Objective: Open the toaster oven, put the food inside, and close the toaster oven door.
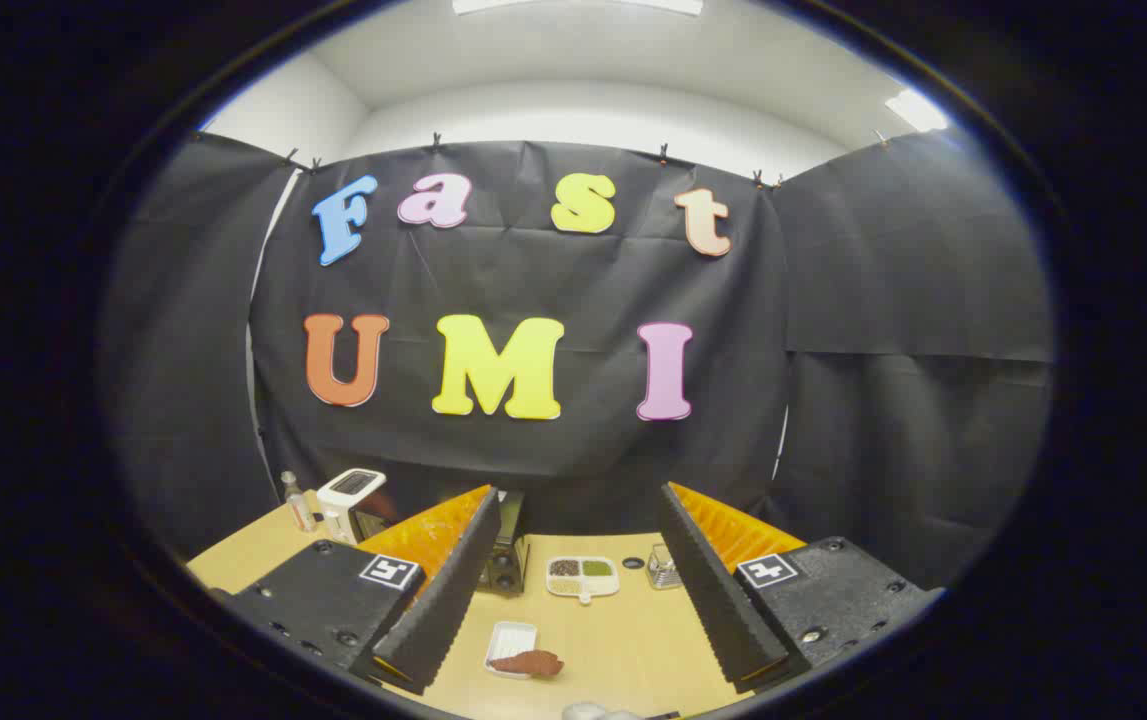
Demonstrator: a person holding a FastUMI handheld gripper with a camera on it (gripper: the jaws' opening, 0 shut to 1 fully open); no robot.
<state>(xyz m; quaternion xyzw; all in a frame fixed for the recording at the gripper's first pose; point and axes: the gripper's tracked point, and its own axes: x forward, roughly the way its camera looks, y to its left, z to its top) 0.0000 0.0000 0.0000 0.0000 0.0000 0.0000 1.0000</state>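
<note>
The toaster oven point(505, 545), dark with round knobs, stood upright and mostly hidden behind a gripper finger. The reddish-brown food point(531, 662) lay near the oven, partly on a small white tray point(507, 640).

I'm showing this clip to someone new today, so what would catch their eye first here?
Probably the hand-held gripper, its two fingers spread wide open above the wooden table and holding nothing. Between the fingers lies a brown piece of food on a small white tray, with a divided white dish of grains just beyond. The dark toaster oven stands beside the left finger.
</note>
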